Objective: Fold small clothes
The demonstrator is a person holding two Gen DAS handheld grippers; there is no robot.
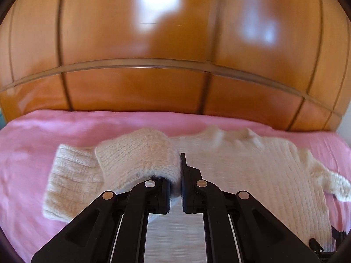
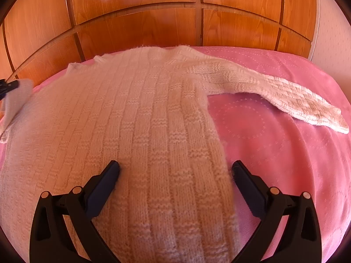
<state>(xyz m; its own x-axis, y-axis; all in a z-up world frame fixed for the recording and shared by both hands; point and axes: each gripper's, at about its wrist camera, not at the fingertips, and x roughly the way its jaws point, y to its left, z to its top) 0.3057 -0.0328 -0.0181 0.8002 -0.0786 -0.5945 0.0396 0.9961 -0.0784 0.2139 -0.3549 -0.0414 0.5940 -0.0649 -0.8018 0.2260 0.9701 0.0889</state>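
One cream knitted sweater [image 2: 136, 118], spread flat on pink bedspread [image 2: 274, 135] before wooden headboard [image 2: 136, 26]. Left sleeve [image 1: 131, 153] bunched, pinched between fingers of left gripper [image 1: 175, 175]. Right gripper [image 2: 175, 168] spread wide, straddling sweater's right side edge. Right sleeve [image 2: 285, 96] extended across bedspread.

The left gripper [image 1: 175, 175] was black plastic. Each of its two fingers [image 1: 188, 186] was flat and thin, with a thick arm behind it. Four round silver screws [image 1: 150, 183] sat on the arms, two on each side. Shiny metal rails ran between the arms.

The right gripper [image 2: 175, 167] was black too, with wide arms. Its finger pads [image 2: 103, 186] looked dark blue. Four small silver screws [image 2: 274, 190] sat behind the pads.
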